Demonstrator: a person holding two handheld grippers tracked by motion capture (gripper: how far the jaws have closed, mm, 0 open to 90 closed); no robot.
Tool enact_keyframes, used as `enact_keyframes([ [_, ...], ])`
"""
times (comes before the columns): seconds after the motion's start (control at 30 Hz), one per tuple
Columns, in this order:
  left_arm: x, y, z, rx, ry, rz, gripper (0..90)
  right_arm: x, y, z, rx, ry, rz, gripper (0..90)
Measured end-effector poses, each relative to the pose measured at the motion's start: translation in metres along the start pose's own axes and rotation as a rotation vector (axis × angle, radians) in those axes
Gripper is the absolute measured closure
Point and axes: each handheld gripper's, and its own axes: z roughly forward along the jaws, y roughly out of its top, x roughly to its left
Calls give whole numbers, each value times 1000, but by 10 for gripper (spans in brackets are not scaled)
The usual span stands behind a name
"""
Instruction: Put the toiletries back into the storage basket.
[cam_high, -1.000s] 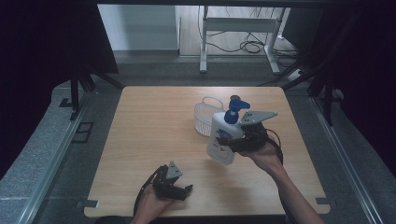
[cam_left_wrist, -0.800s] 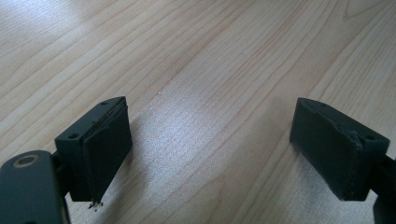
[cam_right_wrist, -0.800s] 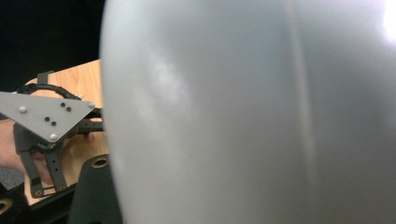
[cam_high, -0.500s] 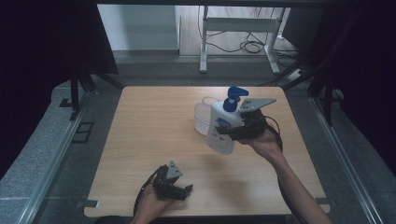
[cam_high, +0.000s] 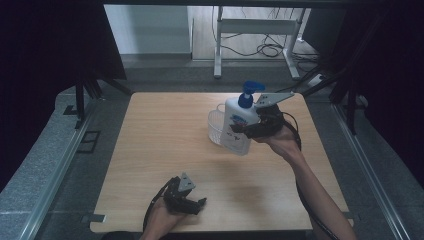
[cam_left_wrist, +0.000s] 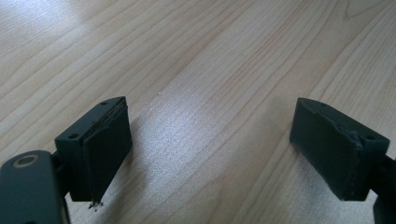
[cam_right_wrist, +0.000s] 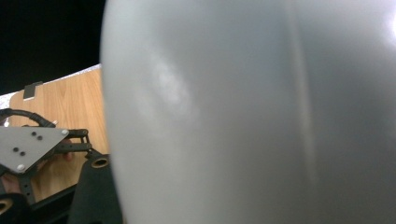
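Right gripper (cam_high: 250, 131) clamps the pump bottle (cam_high: 239, 125) upright, just above the clear basket (cam_high: 216, 126); left gripper (cam_high: 192, 202) rests wide open, near edge.

The right tongs (cam_high: 246, 131) carry the white pump bottle (cam_high: 239, 125) farther from the person and leftward, from beside the clear basket (cam_high: 216, 127) to above its near right rim. The bottle now stands more upright, its blue pump (cam_high: 248, 93) higher, and the person's right forearm (cam_high: 314, 190) stretches farther over the counter (cam_high: 165, 145).
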Motion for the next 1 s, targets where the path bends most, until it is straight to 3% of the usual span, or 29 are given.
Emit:
enact_keyframes([
  [1.0,0,0,0,-2,-2,0,121,-41,38,27,13,-34,-30,376],
])
